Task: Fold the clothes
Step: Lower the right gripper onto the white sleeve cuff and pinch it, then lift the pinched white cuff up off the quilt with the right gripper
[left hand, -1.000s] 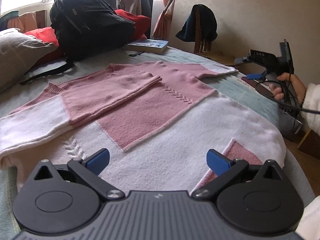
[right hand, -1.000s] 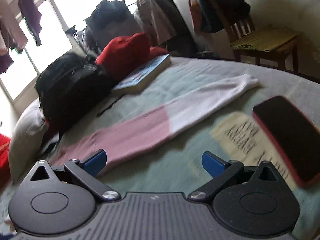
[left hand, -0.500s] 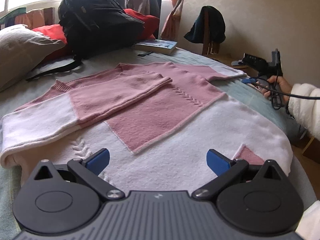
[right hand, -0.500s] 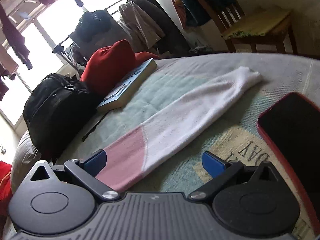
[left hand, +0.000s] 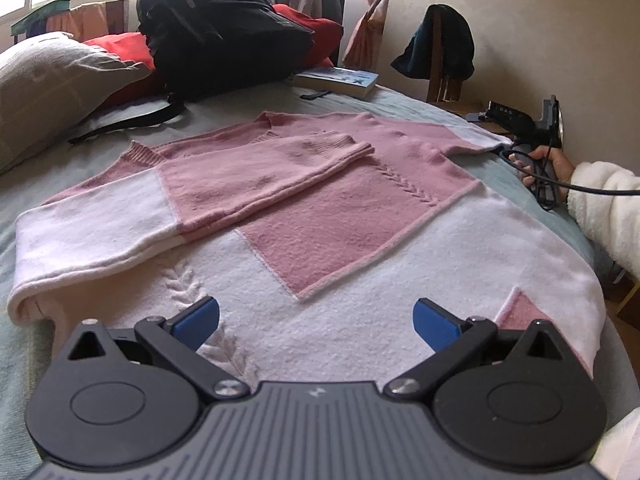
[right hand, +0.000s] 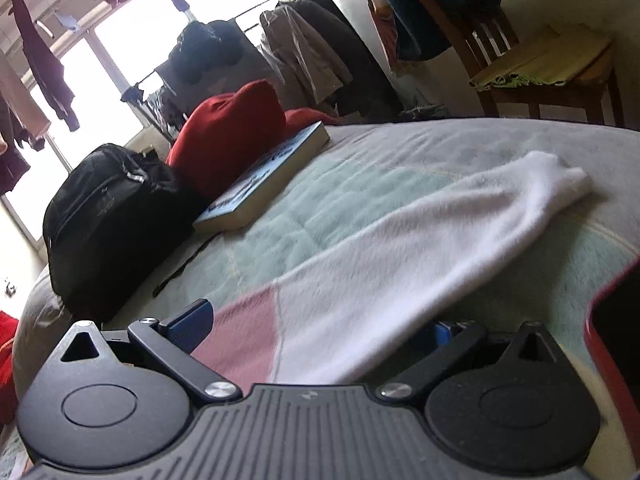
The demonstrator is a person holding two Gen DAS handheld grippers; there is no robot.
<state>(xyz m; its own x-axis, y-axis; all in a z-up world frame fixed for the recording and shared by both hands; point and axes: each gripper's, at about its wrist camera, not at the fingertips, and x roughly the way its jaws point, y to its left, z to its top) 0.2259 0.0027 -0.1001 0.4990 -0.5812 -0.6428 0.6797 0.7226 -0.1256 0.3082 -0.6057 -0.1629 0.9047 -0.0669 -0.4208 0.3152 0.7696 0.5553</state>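
Nearby, backpack (left hand: 224, 28), book (right hand: 264, 178), phone (right hand: 616, 332) beside spread sleeve (right hand: 400, 248), both tools wide.

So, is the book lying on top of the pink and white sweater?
No, the book lies on the bed cover beyond the sweater, beside the black backpack.

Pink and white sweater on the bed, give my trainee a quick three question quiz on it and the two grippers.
1. True or false: one sleeve of the sweater already lies folded across its chest.
2. Which gripper has the outstretched sleeve between its open fingers: left gripper or right gripper?
3. What flat object lies next to the backpack?

Key: 1 true. 2 right. 3 a book.
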